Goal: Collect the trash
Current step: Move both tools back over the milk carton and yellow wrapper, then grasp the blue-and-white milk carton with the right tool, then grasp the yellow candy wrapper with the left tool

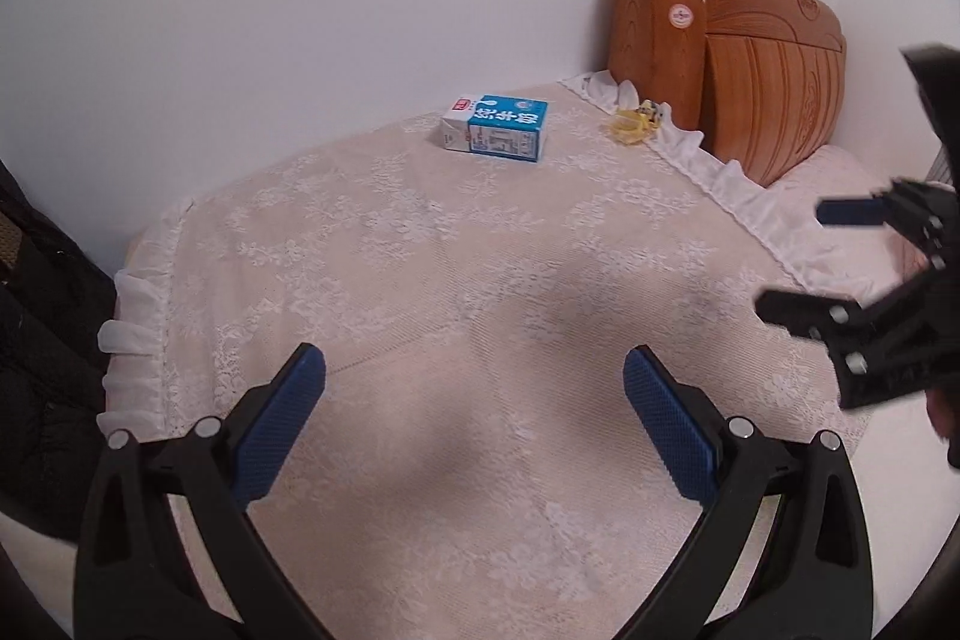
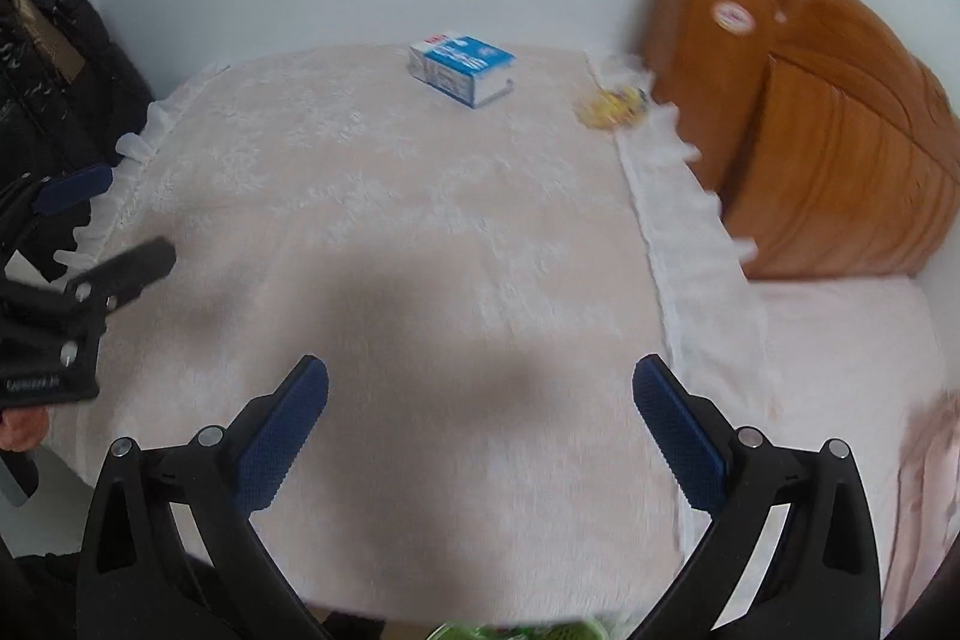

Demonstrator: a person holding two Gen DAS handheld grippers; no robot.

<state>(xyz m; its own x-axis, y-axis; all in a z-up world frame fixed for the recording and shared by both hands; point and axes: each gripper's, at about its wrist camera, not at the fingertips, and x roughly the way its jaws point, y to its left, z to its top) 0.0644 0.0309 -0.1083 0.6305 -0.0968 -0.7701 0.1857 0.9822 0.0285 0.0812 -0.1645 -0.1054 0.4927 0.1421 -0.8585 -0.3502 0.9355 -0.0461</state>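
The left claw (image 1: 474, 385) has its two blue pads wide apart and holds nothing. The right claw (image 2: 480, 394) is wide apart too, and empty. Both hang over the near part of the counter (image 1: 480, 280), which wears a lacy cloth. Far off, near the wall, lies a blue and white milk carton (image 1: 495, 128). A crumpled yellow wrapper (image 1: 635, 123) sits well to its right, just beside the wooden headboard (image 1: 756, 76). I think the job has barely begun: both bits of trash are not picked up yet
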